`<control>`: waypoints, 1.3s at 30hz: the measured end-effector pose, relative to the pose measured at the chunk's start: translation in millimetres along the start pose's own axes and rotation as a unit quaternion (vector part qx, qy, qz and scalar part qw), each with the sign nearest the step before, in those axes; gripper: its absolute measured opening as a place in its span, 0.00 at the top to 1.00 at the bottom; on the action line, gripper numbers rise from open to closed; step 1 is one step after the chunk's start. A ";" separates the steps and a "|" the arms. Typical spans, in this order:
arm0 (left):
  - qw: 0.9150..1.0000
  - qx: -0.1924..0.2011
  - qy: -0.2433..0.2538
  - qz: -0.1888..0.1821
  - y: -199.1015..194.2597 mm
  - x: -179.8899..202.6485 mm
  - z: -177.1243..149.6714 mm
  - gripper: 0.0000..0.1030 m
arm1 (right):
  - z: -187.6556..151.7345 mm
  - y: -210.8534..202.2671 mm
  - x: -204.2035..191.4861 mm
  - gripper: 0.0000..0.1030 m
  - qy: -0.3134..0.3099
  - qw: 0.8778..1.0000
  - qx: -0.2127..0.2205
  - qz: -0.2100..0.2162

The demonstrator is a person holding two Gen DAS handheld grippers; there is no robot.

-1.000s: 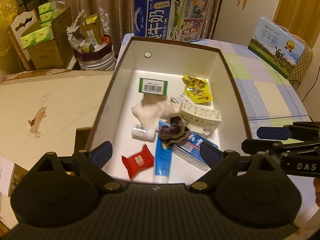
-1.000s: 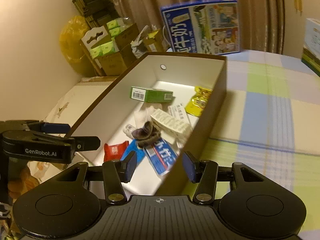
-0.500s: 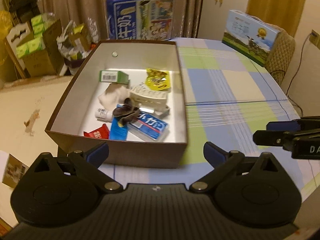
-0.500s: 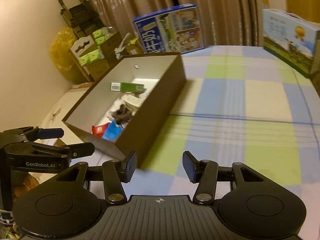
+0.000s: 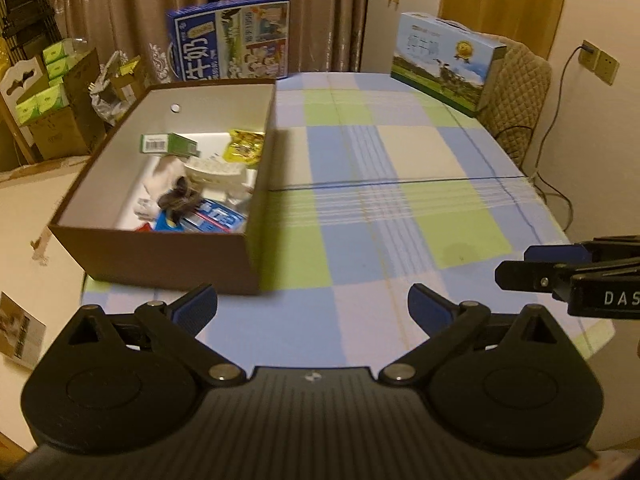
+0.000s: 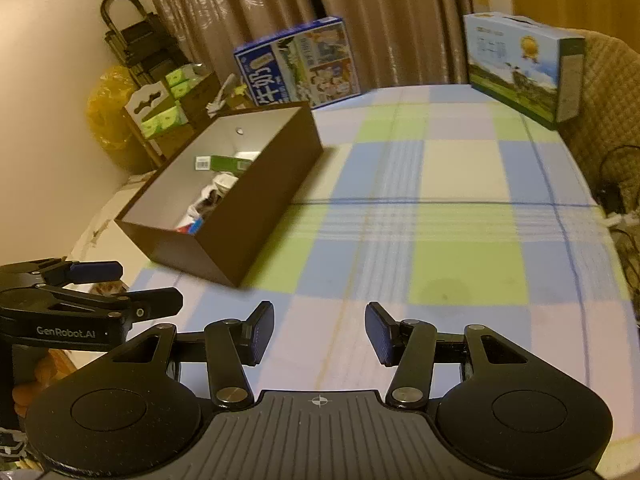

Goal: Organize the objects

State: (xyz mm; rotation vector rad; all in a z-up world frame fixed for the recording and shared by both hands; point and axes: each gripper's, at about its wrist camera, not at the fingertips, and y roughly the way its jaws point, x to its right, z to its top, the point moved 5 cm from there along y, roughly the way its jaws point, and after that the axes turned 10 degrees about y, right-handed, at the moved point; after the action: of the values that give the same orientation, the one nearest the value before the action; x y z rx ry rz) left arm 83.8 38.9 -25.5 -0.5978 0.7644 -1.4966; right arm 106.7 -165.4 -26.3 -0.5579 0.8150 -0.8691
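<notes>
Left wrist view shows the left tongs (image 5: 312,306) wide open with nothing between the blue pads; they hover over the near edge of the table (image 5: 400,208), which has a checked cloth. Their jaws have just been opening a little more, and no object is between them. The right tongs (image 6: 320,330) stand partly open and also empty, over bare cloth.

The brown box (image 5: 160,256) stands on the left part of the table, near its edge. Inside it lie the task's things, all together: a green carton (image 5: 168,143) against the far side, a yellow packet (image 5: 244,146), a white tray-like piece (image 5: 214,172), a dark crumpled item (image 5: 178,198) and a blue tube or pack (image 5: 218,220). I think they were collected there to keep the table free, and the box is open on top so the tongs can reach in from above. The rest of the cloth carries only two milk cartons at the far edge, the blue one (image 5: 230,38) and the lighter one (image 5: 446,66).

Compared with one second ago, both cameras are now farther from the box. Then the left view looked straight down into it, and now the box sits well to the left and ahead. The things inside seem not changed. It looks like a retreat after the sorting, or a pause before the next pick.
</notes>
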 end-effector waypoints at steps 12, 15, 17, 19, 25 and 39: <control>1.000 -0.007 0.005 -0.016 -17.4 52.5 -24.2 0.03 | -34.8 -40.0 28.9 0.53 0.012 0.999 -0.005 -0.029; 1.000 -0.009 0.003 -0.017 -21.4 59.0 -30.7 0.03 | -40.7 -46.0 32.1 0.53 0.014 0.999 -0.006 -0.032; 1.000 -0.009 0.003 -0.019 -23.4 62.9 -34.4 0.03 | -45.0 -49.9 33.3 0.53 0.015 0.999 -0.005 -0.033; 1.000 -0.010 0.002 -0.021 -25.3 65.4 -37.4 0.03 | -48.9 -53.4 34.3 0.53 0.016 0.999 -0.004 -0.036; 1.000 -0.008 0.001 -0.019 -30.6 70.2 -43.7 0.03 | -56.6 -60.2 33.9 0.53 0.016 0.999 -0.003 -0.037; 1.000 -0.008 -0.004 -0.013 -35.9 70.1 -50.4 0.03 | -60.4 -63.1 27.6 0.53 0.012 0.999 0.000 -0.036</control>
State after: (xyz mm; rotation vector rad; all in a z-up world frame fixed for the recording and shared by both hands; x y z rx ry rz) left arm 17.1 -25.8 -35.9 -0.6286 0.7653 -1.5120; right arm 40.6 -228.8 -26.9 -0.5813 0.8208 -0.9442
